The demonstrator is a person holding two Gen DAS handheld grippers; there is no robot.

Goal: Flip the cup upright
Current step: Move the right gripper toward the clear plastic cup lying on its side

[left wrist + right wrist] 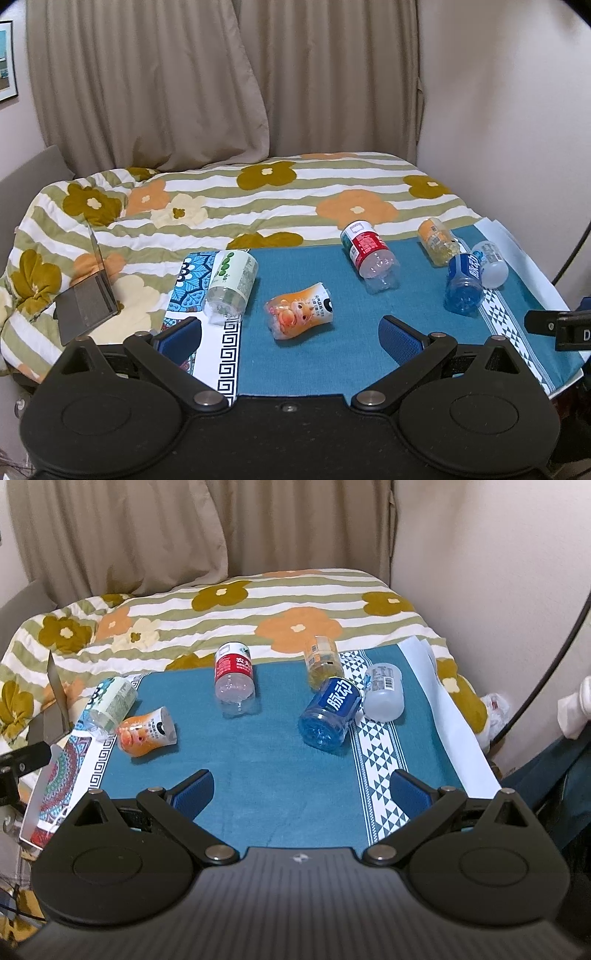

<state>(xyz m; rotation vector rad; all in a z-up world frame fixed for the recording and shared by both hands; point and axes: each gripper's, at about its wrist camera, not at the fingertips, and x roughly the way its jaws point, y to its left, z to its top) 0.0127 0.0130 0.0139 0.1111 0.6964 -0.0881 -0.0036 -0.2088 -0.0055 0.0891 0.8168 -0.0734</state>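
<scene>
Several cut-bottle cups lie on their sides on a teal cloth (325, 354). An orange cartoon cup (300, 311) lies just ahead of my left gripper (290, 336), which is open and empty. It also shows in the right wrist view (146, 732) at the left. A green-label cup (233, 282), a red-label cup (369, 254), a yellow cup (439, 242), a blue cup (464, 282) and a white cup (491, 263) lie around. My right gripper (301, 792) is open and empty, short of the blue cup (330, 712).
A flowered quilt (221, 206) covers the bed behind the cloth. An open laptop (88, 295) sits on the quilt at the left. Patterned mats (229, 350) lie under the cloth's left edge. Curtains and a wall stand behind. The right gripper's tip (557, 325) shows at the right.
</scene>
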